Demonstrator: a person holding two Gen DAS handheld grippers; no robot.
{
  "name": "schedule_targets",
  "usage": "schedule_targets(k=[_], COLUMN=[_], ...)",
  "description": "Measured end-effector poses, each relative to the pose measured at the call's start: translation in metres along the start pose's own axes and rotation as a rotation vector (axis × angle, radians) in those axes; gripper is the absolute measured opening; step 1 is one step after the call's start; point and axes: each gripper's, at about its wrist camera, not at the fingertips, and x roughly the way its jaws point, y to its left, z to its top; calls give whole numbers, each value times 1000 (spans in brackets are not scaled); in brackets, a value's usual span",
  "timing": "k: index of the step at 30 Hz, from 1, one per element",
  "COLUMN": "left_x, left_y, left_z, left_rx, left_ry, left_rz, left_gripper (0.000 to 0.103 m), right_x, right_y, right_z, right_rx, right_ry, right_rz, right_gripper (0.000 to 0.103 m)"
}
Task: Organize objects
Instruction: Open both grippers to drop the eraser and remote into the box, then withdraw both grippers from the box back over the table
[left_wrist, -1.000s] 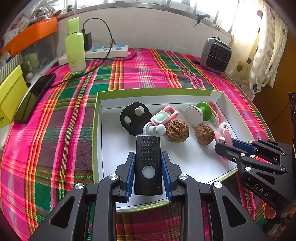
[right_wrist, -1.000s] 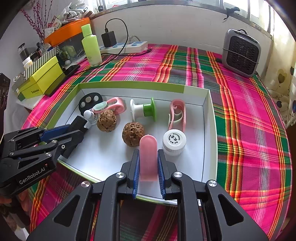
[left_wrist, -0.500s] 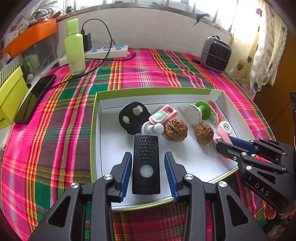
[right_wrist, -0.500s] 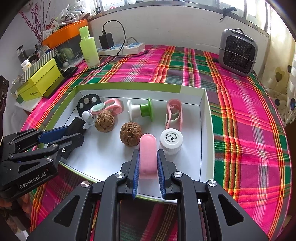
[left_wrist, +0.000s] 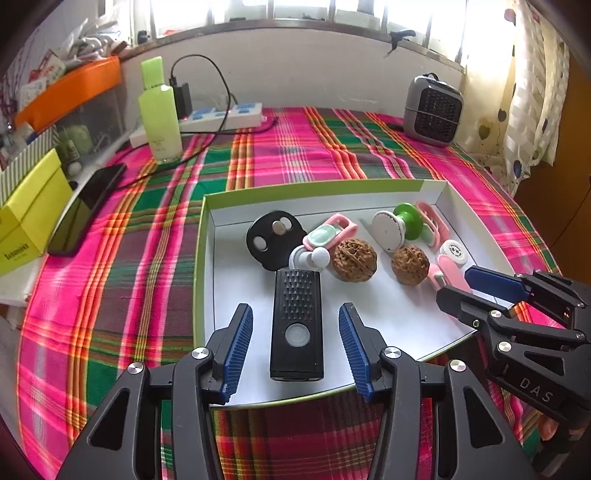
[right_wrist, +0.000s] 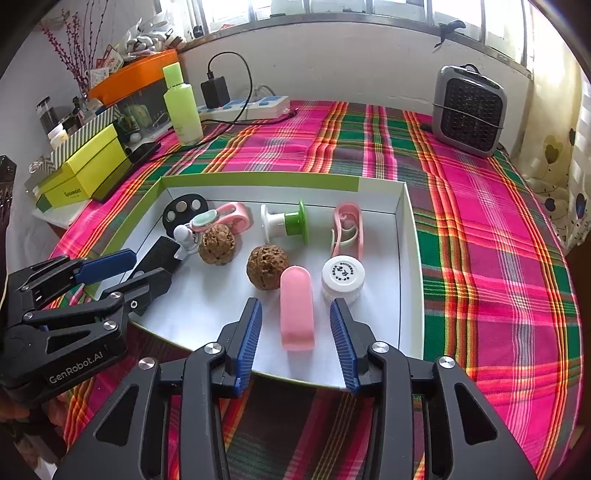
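A white tray with a green rim (left_wrist: 205, 266) (right_wrist: 410, 236) lies on the plaid cloth. In the left wrist view a black remote-like device (left_wrist: 296, 325) rests on the tray floor between the jaws of my left gripper (left_wrist: 295, 347), which are opening and stand clear of it. In the right wrist view a pink flat case (right_wrist: 296, 308) lies on the tray between the opening jaws of my right gripper (right_wrist: 295, 341), untouched by the pads. Two walnuts (right_wrist: 217, 244) (right_wrist: 267, 267), a white cap (right_wrist: 342, 275) and a green-and-white spool (right_wrist: 286, 221) share the tray.
A pink clip (right_wrist: 348, 229), a black disc holder (right_wrist: 183, 210) and a small white figure (left_wrist: 309, 256) also lie in the tray. Behind stand a green bottle (left_wrist: 160, 112), a power strip (left_wrist: 221, 114), a grey heater (right_wrist: 469, 110), a phone (left_wrist: 86, 208) and yellow boxes (right_wrist: 86, 168).
Both grippers have let go. The left jaws widened step by step off the black device. The right jaws, shut on the pink case until half a second ago, have sprung apart.
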Motion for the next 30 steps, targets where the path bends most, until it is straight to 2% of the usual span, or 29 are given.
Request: schedule_targets(k=[18, 25, 30], left_x=[-44, -55, -50], left_y=[-9, -13, -12], left_z=[-24, -41, -55], left_rx=[-38, -37, -48], left_ry=[-96, -117, -89], left_rz=[34, 55, 63], left_gripper=[48, 48, 48], right_x=[-44, -50, -40], right_y=[10, 14, 12], right_z=[-22, -39, -51], right_rx=[12, 6, 21], right_ry=[-112, -106, -67], right_rz=[-29, -49, -91], right_gripper=[44, 44, 45])
